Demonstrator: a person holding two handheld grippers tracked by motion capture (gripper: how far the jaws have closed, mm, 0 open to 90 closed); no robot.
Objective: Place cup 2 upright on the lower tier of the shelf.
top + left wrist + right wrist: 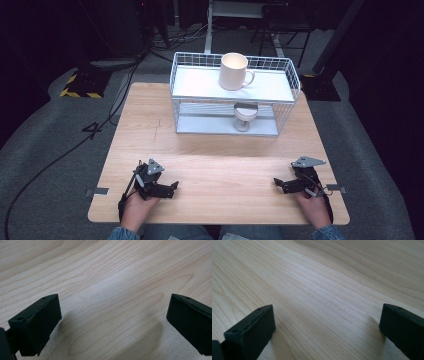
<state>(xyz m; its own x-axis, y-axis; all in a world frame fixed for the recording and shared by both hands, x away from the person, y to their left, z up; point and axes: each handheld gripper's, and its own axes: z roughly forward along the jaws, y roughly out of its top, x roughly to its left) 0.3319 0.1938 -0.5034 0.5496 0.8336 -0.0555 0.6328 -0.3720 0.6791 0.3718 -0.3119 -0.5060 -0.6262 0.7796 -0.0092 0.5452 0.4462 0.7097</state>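
A cream mug [234, 71] stands on the top shelf of a white wire rack [186, 75] at the tabletop's [210, 165] far edge; a smaller cup [245, 116] below is partly hidden by wires. Near the front corners, the left gripper [172, 186] and right gripper [277, 183] rest in the hands, jaws apart, pointing inward.

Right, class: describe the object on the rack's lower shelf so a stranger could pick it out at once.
Find the white wire rack at the table's far edge. Look under its top shelf, right of centre: a small pale cup. Unlike the tall cream mug above, it is squat and partly hidden.
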